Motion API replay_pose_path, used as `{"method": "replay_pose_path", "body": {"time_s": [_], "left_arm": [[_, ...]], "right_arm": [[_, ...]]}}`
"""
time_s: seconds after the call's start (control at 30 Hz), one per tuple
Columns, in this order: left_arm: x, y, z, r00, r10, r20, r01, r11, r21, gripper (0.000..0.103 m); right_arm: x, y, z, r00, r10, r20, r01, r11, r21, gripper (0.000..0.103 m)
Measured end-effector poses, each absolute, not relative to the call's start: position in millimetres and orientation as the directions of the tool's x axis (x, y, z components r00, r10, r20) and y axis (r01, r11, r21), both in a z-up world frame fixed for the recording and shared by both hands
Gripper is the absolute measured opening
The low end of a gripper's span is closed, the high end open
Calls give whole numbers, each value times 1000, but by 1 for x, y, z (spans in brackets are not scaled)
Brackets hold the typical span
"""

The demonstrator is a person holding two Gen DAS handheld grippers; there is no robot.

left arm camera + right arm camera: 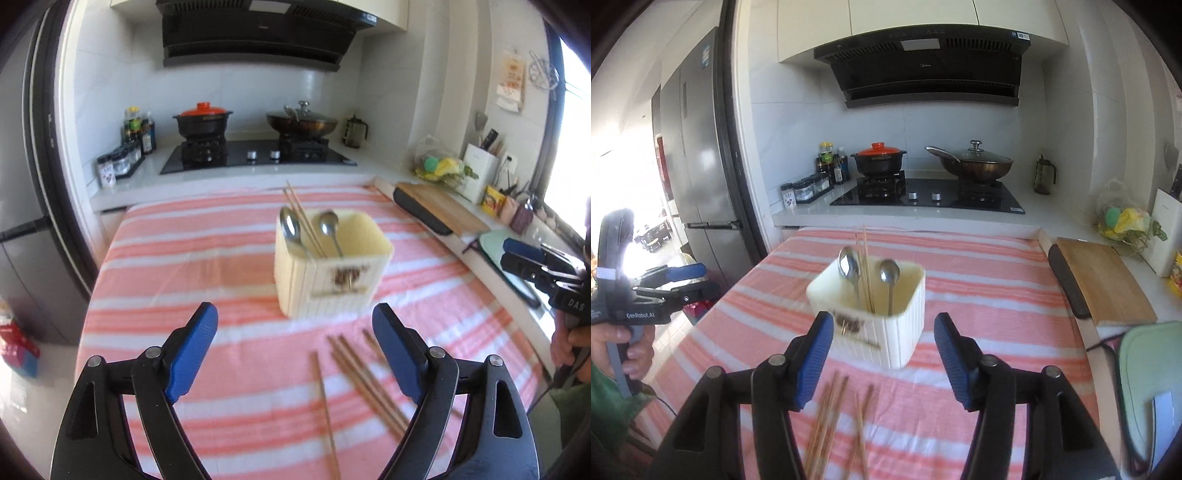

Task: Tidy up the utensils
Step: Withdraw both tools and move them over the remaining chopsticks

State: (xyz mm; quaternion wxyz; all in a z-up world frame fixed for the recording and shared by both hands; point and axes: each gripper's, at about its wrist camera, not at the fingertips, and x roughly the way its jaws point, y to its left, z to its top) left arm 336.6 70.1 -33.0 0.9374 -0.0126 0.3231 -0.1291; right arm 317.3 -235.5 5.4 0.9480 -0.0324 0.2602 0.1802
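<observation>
A cream utensil holder (328, 266) (875, 317) stands on the pink striped cloth (184, 266) (979, 266). It holds two metal spoons (291, 229) (849, 267) and a pair of thin chopsticks (301, 214) (866, 258). Several brown chopsticks (364, 380) (831, 417) lie loose on the cloth in front of the holder. My left gripper (295, 350) is open and empty above the cloth, left of the loose chopsticks. My right gripper (882, 358) is open and empty above the loose chopsticks, just before the holder. Each gripper shows in the other's view, the right (528, 258) and the left (679, 277).
A wooden cutting board (439, 210) (1100, 280) lies at the cloth's right edge. A green mat (1148, 384) lies nearer on the right. Behind is a stove (258, 155) (931, 195) with a black pot and a lidded wok. A fridge (698, 155) stands at left.
</observation>
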Motion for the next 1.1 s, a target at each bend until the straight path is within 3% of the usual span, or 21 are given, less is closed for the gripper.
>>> {"method": "replay_pose_path", "body": {"time_s": [0.1, 0.2, 0.33, 0.5, 0.57, 0.77, 1.1], "left_arm": [[282, 67, -73, 727, -226, -648, 205, 973, -110, 87], [238, 60, -105, 703, -213, -679, 168, 977, -132, 87], [207, 51, -126, 677, -269, -685, 162, 962, -218, 87], [202, 45, -115, 717, -238, -655, 158, 971, -180, 87], [198, 47, -106, 751, -242, -615, 152, 969, -195, 87], [191, 50, -93, 807, -247, -537, 155, 965, -211, 89], [193, 49, -106, 792, -244, -560, 134, 964, -231, 91]], "right_arm": [[256, -230, -41, 800, 276, -533, -336, 942, -16, 61], [214, -228, -87, 762, 275, -587, -321, 947, 27, 61], [179, -227, -120, 753, 252, -607, -301, 953, 23, 61], [154, -219, -118, 785, 228, -576, -312, 949, -48, 65], [149, -218, -112, 800, 238, -551, -307, 951, -36, 70], [141, -211, -104, 814, 275, -512, -322, 947, -3, 72], [136, -209, -103, 812, 313, -493, -344, 939, 30, 76]]}}
